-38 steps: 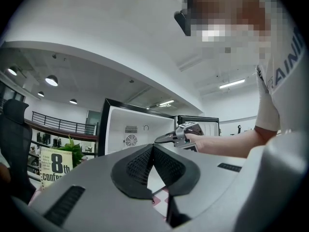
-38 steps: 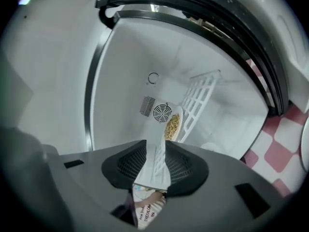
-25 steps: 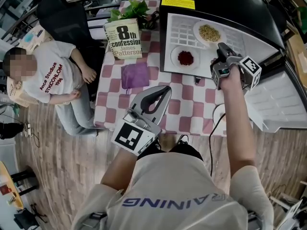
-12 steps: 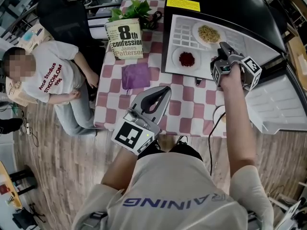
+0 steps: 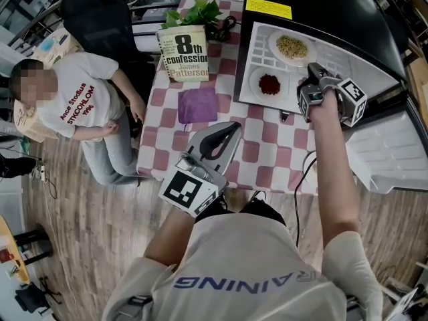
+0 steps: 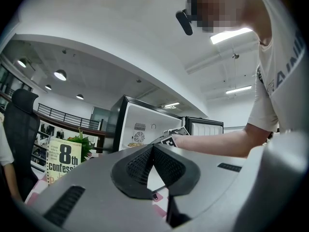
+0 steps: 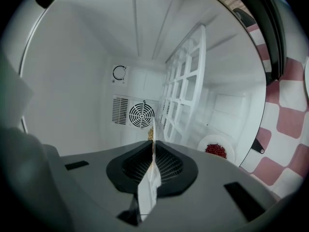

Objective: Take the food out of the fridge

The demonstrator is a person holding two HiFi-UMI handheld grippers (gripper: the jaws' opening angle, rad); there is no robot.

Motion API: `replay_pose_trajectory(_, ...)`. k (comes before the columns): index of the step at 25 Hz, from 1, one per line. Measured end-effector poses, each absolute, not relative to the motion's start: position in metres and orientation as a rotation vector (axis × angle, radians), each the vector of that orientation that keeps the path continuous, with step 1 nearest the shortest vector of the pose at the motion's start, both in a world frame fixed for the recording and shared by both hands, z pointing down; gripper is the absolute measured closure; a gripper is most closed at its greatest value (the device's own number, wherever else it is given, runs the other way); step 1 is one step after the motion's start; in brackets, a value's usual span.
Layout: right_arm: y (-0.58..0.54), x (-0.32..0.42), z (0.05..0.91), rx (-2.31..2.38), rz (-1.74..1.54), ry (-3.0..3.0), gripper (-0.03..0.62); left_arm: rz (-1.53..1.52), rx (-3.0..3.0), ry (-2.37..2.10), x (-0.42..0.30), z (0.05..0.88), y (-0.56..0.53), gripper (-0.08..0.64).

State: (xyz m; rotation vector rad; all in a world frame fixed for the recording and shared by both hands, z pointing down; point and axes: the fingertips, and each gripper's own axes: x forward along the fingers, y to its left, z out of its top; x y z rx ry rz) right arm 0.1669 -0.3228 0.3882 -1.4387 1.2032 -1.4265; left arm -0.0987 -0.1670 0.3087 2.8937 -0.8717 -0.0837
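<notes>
Fridge open at far right corner of tabletop. Right gripper reached inside, jaws just been closing, now nearly together, pinching thin rim of beige-food plate (rim seen edge-on between pads). That plate sits deep in fridge, toward back wall. Red-food plate nearer fridge's open front, apart from gripper. Left gripper over near edge of tabletop, jaws together, nothing between

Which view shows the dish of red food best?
The head view: the dish of red food shows whole, from above. The right gripper view shows it small and oblique at its lower right; the left gripper view does not show it.
</notes>
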Motion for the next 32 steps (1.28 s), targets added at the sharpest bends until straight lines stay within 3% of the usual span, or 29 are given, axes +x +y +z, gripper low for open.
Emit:
replay_pose_trajectory(19,-0.275,0.165,0.396,-1.418,-1.411,1.206,0.558,-0.070,2.903,-0.833,-0.087,0.311,-0.163,0.554)
replay_pose_trajectory(22,-0.281,0.158,0.398,-1.380,-1.435,1.228,0.500,-0.060,2.904,-0.834,-0.088,0.311,-0.163,0.554)
replay_pose_trajectory(26,-0.292,0.146,0.403,-1.325,-1.467,1.238,0.494,-0.047,2.906,-0.838,-0.088,0.312,-0.162,0.554)
replay_pose_trajectory(32,-0.290,0.142,0.405,-1.291,-1.498,1.203,0.557,-0.007,2.891,-0.870,-0.098,0.320,-0.160,0.552)
